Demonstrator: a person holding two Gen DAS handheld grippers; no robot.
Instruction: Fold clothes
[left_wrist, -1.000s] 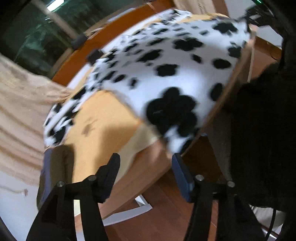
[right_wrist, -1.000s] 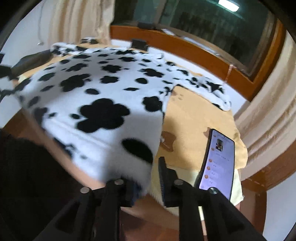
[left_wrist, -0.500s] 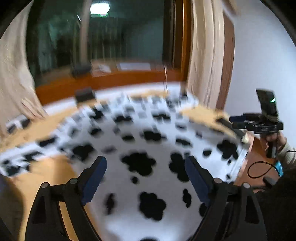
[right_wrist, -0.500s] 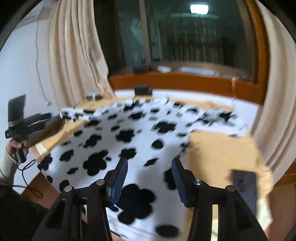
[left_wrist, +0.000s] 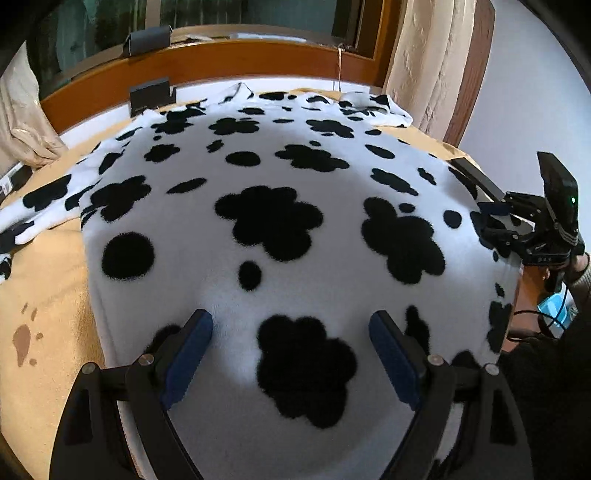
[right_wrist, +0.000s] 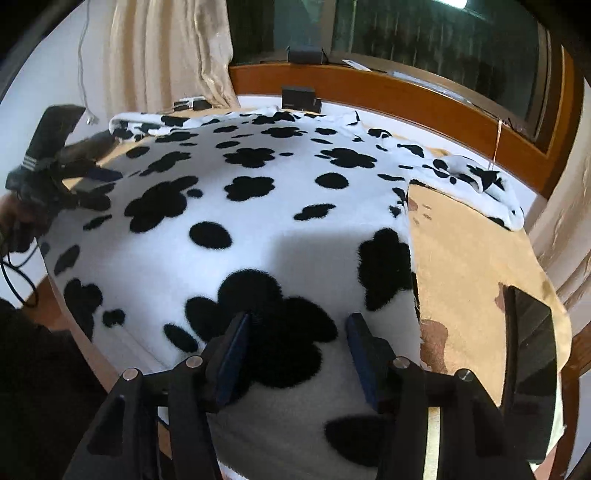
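On the desk (left_wrist: 44, 314), over a tan cloth (right_wrist: 461, 258), lies the fleece garment (left_wrist: 295, 177), white with black blotches, spread flat with its body towards the near edge and its sleeves trailing off to both sides at the far end, near the window sill. Its near hem hangs just over the desk's edge in both views.

The left gripper (left_wrist: 291, 354) hovers above the near part of the body with its fingers (left_wrist: 188, 350) wide apart and nothing between them but the pile below; whether the tips touch the fleece I cannot tell. The right gripper (right_wrist: 295, 354) stands over the near right corner of the garment, its fingers (right_wrist: 232, 350) parted about half way and widening, with no fabric pinched.

The fleece looks thick, soft and light: it should drape and sag rather than hold a line, and the plush pile gives the pads good friction, so slipping seems unlikely. The risk is rather a bulky fold that springs back, or catching the tan cloth underneath along with it. The best hold, I judge, is at an edge or corner, such as the side seam by the right gripper or a sleeve end, pinching the garment's layers only. A dark phone (right_wrist: 528, 350) lies on the cloth just to the right, apart from the garment, and should be avoided.
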